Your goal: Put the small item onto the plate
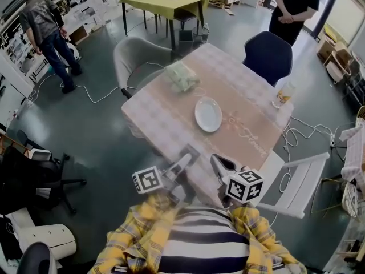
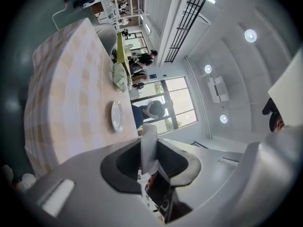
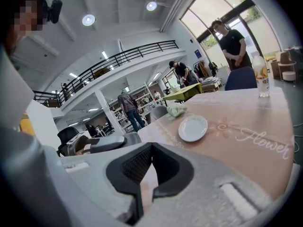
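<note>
**Small white item in the left gripper, plate apart at mid-surface**

The left gripper [image 2: 149, 151] is clamped on the small item [image 2: 149, 143], a thin white piece that stands upright between the black pads. Its lower end is swallowed by the jaws, and what it is made of cannot be made out. From the head view it does not show at all, as both grippers hang at the near edge of the surface [image 1: 162, 116], partly over the person's yellow plaid sleeves. The right gripper [image 3: 144, 174] has its jaws a narrow slit apart, with only the tablecloth showing through the gap.

The white plate [image 1: 208, 114] lies near the middle of the surface, well apart from both grippers. A pale green cloth bundle [image 1: 181, 76] sits beyond it. A clear bottle [image 1: 283, 95] stands at the far right corner, its label too small to read. The cloth carries the script word "Flower" [image 3: 262, 143], legible from the right gripper view. A bystander in black [image 1: 293, 7] is cut off at the head by the top of the frame.
</note>
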